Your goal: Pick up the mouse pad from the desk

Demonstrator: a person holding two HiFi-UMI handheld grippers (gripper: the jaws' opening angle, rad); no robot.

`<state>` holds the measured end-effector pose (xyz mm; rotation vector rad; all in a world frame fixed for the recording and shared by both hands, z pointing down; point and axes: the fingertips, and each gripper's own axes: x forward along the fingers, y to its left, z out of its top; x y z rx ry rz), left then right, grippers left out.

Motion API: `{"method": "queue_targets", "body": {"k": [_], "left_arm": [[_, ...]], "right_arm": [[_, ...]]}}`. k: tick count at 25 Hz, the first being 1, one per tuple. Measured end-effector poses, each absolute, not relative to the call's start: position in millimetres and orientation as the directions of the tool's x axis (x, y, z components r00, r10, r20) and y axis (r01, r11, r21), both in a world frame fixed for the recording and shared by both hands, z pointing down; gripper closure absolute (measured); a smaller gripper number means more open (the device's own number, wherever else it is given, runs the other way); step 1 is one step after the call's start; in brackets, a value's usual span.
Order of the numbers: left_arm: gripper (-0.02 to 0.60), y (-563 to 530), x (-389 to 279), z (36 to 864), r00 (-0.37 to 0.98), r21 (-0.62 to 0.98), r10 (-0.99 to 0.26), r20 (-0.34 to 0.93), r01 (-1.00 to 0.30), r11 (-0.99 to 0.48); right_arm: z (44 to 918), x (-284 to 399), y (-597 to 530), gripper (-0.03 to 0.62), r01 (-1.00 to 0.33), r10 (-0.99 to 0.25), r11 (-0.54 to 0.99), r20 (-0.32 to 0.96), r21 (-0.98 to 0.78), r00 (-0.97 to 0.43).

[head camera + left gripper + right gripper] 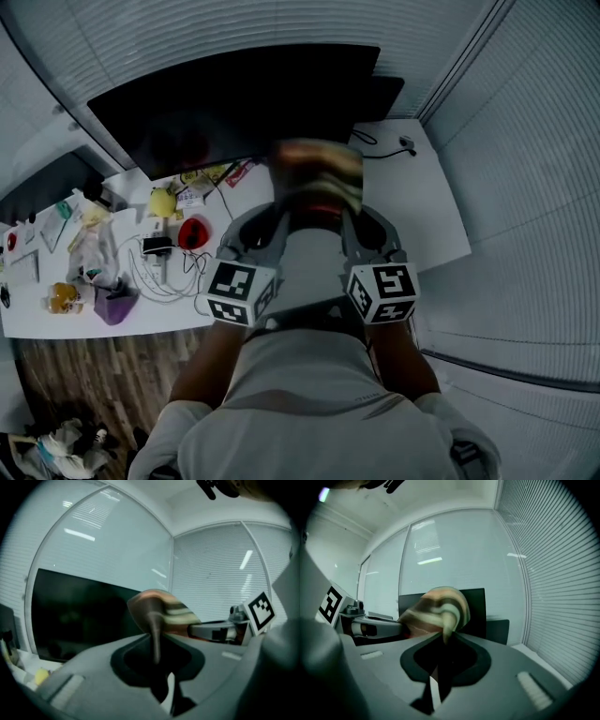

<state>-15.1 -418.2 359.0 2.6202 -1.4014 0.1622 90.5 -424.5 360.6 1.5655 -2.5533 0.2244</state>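
Mouse pad hangs clamped at both edges — left tool, right tool — above desk.

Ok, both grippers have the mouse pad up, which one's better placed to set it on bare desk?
Right, probably. Both hold the mouse pad, but the bare desk lies on the side of the right gripper, while the side of the left gripper is crowded with cables and small items.

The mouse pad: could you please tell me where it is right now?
In the head view the mouse pad is at centre, held up above the desk in front of the dark monitor, gripped by the left tongs and the right tongs.
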Motion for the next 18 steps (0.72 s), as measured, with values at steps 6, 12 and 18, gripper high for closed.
{"method": "queue_targets", "body": {"k": [6,12,18], "left_arm": [[0.517,-395,-19,298,0.571,0.026,-0.820,0.043,-0.821,-0.571],[0.517,-390,-14,282,0.588,0.007,-0.809,0.009,-0.809,-0.588],[0.513,-386,-14,282,0.589,0.014,-0.808,0.009,-0.808,-0.588]], "right_arm": [[298,88,-402,0.556,-0.897,-0.895,0.443,0.053,0.004,-0.442],[282,93,-394,0.557,-0.903,-0.903,0.429,0.020,0.010,-0.429],[281,94,-390,0.556,-0.903,-0.903,0.430,0.024,0.008,-0.430]]}}
